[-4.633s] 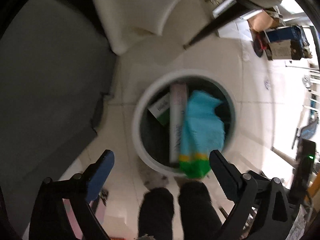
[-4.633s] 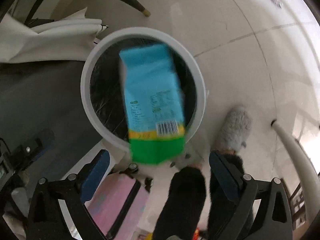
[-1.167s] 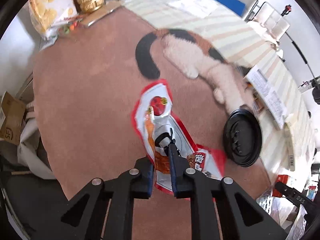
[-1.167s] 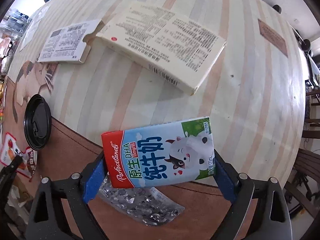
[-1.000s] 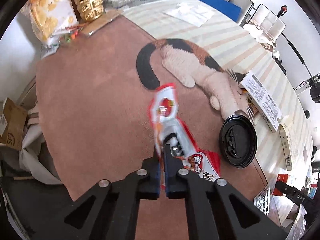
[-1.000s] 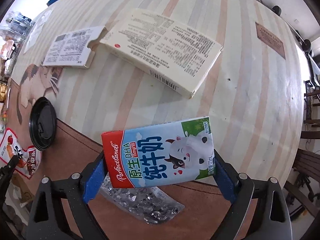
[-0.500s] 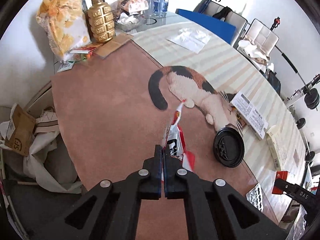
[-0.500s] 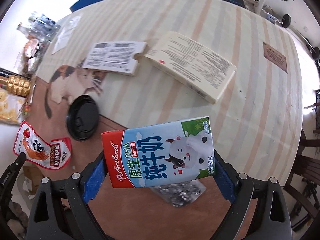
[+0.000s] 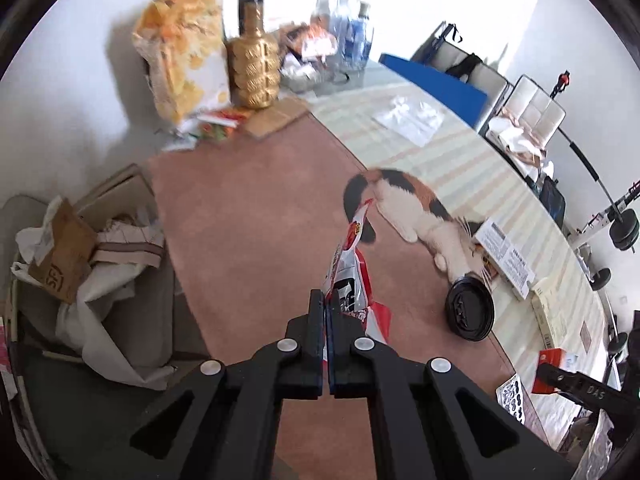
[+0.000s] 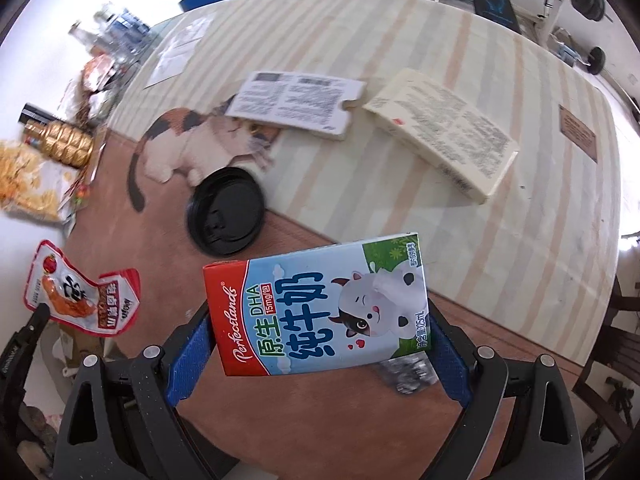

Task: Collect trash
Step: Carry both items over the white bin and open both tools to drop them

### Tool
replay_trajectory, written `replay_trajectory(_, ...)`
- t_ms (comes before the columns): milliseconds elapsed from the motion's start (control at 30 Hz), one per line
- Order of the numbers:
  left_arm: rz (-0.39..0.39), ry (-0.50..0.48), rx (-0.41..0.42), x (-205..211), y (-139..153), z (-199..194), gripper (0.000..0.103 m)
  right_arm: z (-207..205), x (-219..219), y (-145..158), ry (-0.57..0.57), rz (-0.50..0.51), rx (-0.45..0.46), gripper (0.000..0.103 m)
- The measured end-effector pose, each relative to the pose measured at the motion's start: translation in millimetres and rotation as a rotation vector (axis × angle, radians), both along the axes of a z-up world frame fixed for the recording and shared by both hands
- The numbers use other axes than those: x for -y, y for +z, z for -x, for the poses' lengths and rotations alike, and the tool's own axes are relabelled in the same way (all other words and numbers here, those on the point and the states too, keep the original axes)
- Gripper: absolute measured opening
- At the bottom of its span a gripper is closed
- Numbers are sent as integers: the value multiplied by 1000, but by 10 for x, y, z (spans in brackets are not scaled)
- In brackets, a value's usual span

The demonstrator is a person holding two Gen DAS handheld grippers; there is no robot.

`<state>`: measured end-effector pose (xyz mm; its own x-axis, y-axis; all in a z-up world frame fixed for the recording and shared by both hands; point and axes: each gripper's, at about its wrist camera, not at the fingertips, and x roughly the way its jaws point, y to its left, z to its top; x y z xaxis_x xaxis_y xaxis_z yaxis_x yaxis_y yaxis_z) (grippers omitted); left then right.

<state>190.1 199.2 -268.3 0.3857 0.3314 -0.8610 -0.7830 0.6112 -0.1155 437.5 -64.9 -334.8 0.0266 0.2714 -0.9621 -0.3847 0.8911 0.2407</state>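
Observation:
My left gripper [image 9: 326,300] is shut on a red and white snack wrapper [image 9: 352,276], which hangs edge-on above the brown mat [image 9: 248,232]. The same snack wrapper [image 10: 80,296] shows flat in the right wrist view, with the left gripper's finger at its lower left. My right gripper [image 10: 316,336] holds a small blue milk carton [image 10: 316,308] by its two ends, lifted above the table. A black cup lid [image 10: 226,210] lies at the mat's edge. A silver foil blister [image 10: 408,372] lies under the carton.
On the striped tablecloth [image 10: 400,40] lie a white flat box [image 10: 296,100] and a cream box [image 10: 440,132]. A cat picture [image 9: 408,204] is printed on the mat. A gold bottle [image 9: 254,72], a snack bag [image 9: 184,40] and water bottles [image 9: 348,40] stand by the wall. Bags and cardboard [image 9: 80,256] pile up left.
Both grippers have risen from the table. The snack wrapper left the mat and now hangs in the left gripper. The milk carton stays in the right gripper, higher above the foil blister.

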Motion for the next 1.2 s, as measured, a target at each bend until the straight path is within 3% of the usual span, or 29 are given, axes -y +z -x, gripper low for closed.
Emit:
replay_trajectory(300, -61, 82, 22, -111, 338, 810, 0, 636, -536, 260, 165, -56, 5, 96)
replay_trajectory(600, -30, 202, -14, -24, 104, 2124, 0, 2025, -1135, 202, 376, -55, -20, 96)
replay_trajectory(767, 30, 261, -49, 77, -297, 2928, 0, 2814, -1338, -57, 454, -17, -30, 96)
replay_trajectory(900, 93, 291, -79, 129, -762, 3382, 0, 3424, -1469, -458, 505, 23, -54, 96)
replay_trajectory(1100, 250, 355, -119, 136, -1809, 3899, 0, 4118, -1591, -1433, 580, 123, -120, 96)
replay_trajectory(1200, 328, 386, -126, 97, -2412, 4028, 0, 4357, -1632, -2088, 617, 176, -167, 96)
